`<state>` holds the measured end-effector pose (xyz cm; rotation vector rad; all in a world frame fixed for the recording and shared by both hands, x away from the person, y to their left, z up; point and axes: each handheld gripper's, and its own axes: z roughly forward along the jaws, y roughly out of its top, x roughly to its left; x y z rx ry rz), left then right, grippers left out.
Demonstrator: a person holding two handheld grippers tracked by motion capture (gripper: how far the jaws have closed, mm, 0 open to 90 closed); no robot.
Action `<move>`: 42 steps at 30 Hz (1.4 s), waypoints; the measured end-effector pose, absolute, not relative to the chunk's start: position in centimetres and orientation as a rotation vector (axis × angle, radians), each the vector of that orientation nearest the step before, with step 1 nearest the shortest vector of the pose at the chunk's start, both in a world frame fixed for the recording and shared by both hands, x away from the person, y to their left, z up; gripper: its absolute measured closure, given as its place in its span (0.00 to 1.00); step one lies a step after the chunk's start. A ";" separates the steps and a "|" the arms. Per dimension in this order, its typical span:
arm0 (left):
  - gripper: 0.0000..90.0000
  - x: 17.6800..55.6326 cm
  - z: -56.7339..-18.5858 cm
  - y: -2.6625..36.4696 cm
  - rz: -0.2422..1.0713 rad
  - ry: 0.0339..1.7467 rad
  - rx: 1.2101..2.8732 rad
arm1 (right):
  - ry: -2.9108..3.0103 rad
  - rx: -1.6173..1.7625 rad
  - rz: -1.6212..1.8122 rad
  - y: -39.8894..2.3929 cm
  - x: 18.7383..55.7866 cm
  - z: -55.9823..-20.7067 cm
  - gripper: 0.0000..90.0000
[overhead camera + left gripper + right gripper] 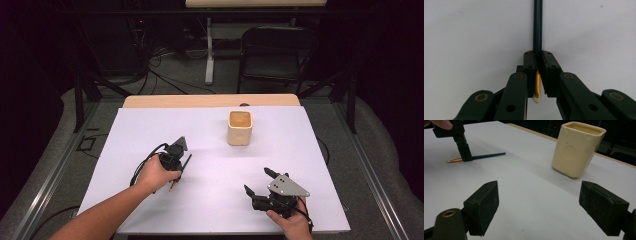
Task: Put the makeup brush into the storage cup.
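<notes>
A thin dark green pencil (187,161) with a gold end lies on the white table sheet (150,125), left of the middle. My left gripper (178,173) points down at it and is shut on it. In the left gripper view the jaws (539,58) pinch the pencil (537,27) close to its gold end, and the dark shaft runs away from me. My right gripper (257,180) rests near the front right edge, open, with nothing between its pads (541,205). The right gripper view shows the left gripper (465,155) on the pencil (489,155) at upper left.
A cream square cup (240,128) stands upright at the back middle of the sheet; in the right gripper view the cup (576,148) is ahead and to the right. A wooden table edge (210,101) shows behind the sheet. A black folding chair (277,55) stands beyond it.
</notes>
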<state>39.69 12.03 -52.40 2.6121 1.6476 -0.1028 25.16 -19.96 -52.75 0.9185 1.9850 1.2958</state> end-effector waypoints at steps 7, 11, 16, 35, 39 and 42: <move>0.92 39.7 -52.4 12.1 -0.106 1.645 2.613 | 1.986 0.917 1.294 -19.9 25.2 -52.8 0.18; 0.92 39.7 -52.4 12.0 -0.100 1.642 2.616 | 1.987 0.917 1.294 -19.9 25.2 -52.8 0.18; 0.92 39.7 -52.4 12.1 -0.110 1.643 2.612 | 1.986 0.917 1.293 -20.0 25.2 -52.8 0.18; 0.93 39.7 -50.5 14.0 -0.133 1.623 2.516 | 1.985 0.918 1.290 -20.0 25.2 -52.8 0.18; 0.93 39.4 -49.7 14.6 -0.127 1.597 2.480 | 1.984 0.919 1.291 -20.0 25.2 -52.8 0.18; 0.93 39.3 -49.3 15.0 -0.114 1.574 2.455 | 1.984 0.919 1.292 -20.0 25.2 -52.8 0.18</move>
